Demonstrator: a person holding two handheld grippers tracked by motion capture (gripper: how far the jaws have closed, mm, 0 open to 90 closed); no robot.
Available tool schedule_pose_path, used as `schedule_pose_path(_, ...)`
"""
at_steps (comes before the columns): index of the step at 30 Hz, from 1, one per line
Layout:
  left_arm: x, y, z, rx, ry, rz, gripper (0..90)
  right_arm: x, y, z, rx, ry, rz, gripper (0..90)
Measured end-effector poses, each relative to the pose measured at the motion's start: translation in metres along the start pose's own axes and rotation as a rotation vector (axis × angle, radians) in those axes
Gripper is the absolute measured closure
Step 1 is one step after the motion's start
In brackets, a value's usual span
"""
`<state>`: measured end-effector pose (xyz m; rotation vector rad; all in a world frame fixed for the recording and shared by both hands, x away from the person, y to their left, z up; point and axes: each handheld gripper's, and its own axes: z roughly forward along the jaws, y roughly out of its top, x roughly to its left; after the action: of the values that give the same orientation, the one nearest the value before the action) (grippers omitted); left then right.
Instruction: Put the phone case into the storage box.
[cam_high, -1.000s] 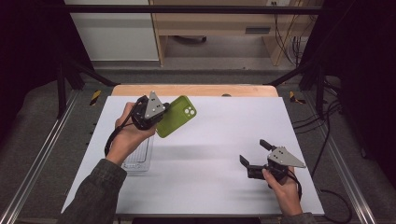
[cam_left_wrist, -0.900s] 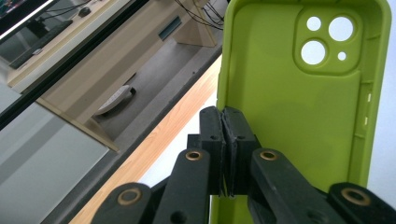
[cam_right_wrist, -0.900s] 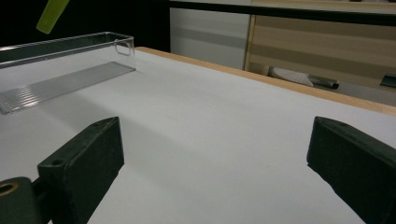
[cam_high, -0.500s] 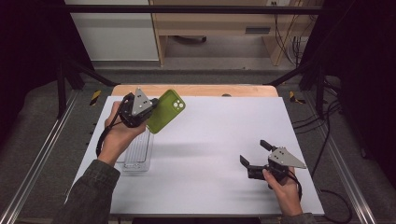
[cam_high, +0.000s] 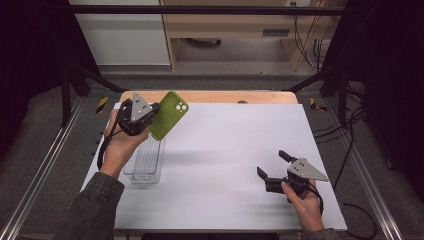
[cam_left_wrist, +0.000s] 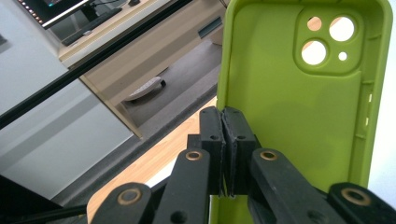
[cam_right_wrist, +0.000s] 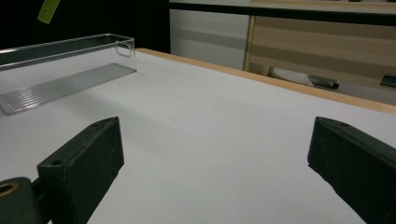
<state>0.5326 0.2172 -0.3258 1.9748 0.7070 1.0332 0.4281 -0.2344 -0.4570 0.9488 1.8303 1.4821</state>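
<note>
In the upper left of the high view, the left gripper (cam_high: 150, 117) is clenched on the edge of a lime-green soft phone case (cam_high: 168, 115), held in the air above a clear rectangular plastic tray (cam_high: 145, 161). At lower right, the right gripper (cam_high: 272, 167) stands released over the white table (cam_high: 225, 145).

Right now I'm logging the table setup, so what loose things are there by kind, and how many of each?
Green phone case, clamped in the left gripper: 1
Clear plastic tray on the white table: 1
Total: 2 things. The right gripper holds nothing.
</note>
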Motion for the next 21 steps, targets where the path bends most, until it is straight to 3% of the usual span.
schedule_pose_path(10, 0.010, -0.009, -0.005, -0.021, 0.055, -0.041, 87.1, -0.001, 0.000, -0.002, -0.009, -0.002, 0.018, 3.8)
schedule_pose_path(21, 0.014, -0.015, -0.005, -0.026, 0.083, -0.072, 87.1, 0.000, 0.000, -0.002, -0.013, 0.000, 0.012, 3.7)
